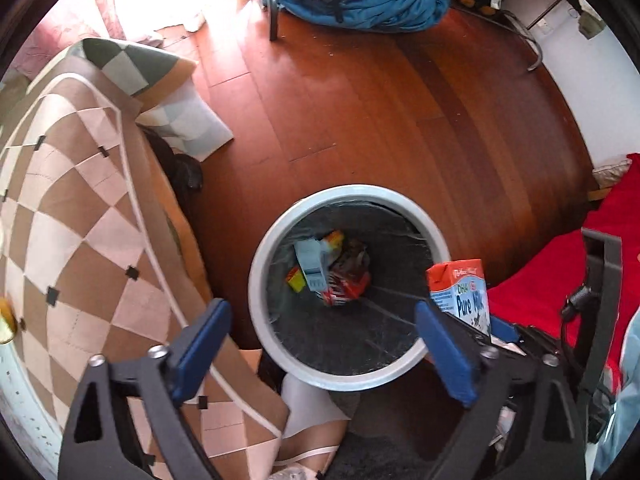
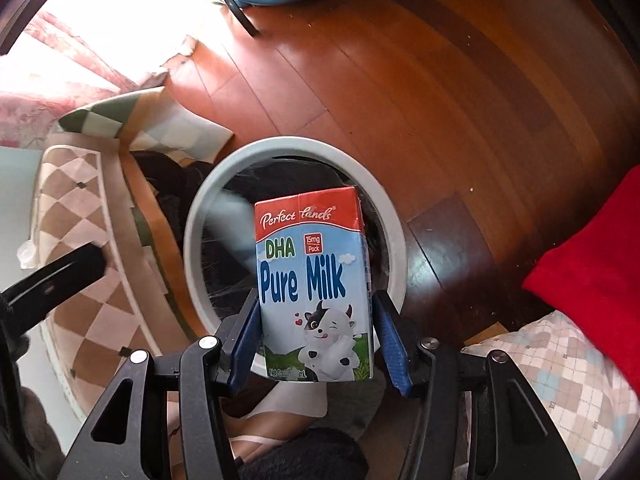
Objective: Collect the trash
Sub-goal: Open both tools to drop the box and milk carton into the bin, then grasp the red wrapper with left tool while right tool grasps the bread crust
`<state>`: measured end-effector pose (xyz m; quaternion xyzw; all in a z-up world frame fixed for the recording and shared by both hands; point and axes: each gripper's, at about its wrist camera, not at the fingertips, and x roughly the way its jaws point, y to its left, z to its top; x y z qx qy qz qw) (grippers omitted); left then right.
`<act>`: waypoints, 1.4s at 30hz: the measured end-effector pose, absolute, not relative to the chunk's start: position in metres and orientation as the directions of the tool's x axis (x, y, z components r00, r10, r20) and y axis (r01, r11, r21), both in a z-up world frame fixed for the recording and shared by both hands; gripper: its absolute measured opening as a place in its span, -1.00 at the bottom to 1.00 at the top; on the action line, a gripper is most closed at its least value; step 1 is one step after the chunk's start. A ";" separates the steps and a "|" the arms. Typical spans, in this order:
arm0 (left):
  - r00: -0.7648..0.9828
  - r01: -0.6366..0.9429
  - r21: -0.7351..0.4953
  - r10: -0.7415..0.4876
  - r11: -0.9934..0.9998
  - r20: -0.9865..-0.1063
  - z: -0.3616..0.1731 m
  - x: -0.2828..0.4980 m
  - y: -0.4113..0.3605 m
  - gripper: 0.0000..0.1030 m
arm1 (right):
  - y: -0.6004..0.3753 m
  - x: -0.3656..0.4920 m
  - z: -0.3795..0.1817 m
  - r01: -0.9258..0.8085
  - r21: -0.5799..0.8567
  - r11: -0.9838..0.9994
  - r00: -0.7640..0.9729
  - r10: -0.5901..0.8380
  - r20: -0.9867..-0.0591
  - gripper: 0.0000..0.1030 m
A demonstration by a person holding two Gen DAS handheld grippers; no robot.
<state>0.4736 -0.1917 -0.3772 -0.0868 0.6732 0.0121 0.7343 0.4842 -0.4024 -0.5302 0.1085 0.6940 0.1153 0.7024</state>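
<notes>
Reddish wooden floorboards (image 1: 360, 100) fill the room, with a round bin (image 1: 352, 384) standing on them; its pale grey rim rings a dark liner. At the bottom of the bin lies a small heap of trash (image 1: 328, 272): a pale blue carton, something yellow and a red wrapper, though the lens distortion makes the smaller pieces hard to name. To the left of the bin a checked brown-and-cream mat (image 1: 80, 220) lies over a low piece of furniture, and a blue bundle of cloth (image 1: 368, 0) sits at the far side of the floor. A red blanket (image 2: 592, 272) shows at the right.

The left claw (image 1: 320, 356) hangs over the bin's mouth with its blue pads spread wide and nothing between them.

The right claw (image 2: 316, 344) is clenched on a milk carton (image 2: 312, 280) (printed "Pure Milk", red top, cartoon cow), its blue pads pressing the carton's two narrow sides near the lower end. The carton stands upright in the grip, directly above the bin's opening. In the left wrist view the same carton appears at the bin's right rim.
</notes>
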 end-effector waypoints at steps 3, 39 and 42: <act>0.097 -0.138 -0.082 -0.069 0.987 -0.993 -0.373 0.466 -0.186 0.89 | -0.402 0.483 -0.535 -0.002 0.311 0.951 -0.012 0.311 -0.950 0.62; 0.303 -0.166 -0.032 0.020 0.986 -0.953 -0.243 0.377 -0.186 0.92 | -0.417 0.398 -0.355 -0.057 0.196 0.979 0.227 0.204 -0.952 1.00; 0.339 -0.172 -0.035 0.026 0.985 -0.940 -0.222 0.366 -0.183 0.91 | -0.416 0.388 -0.335 -0.061 0.213 0.975 0.255 0.222 -0.941 1.00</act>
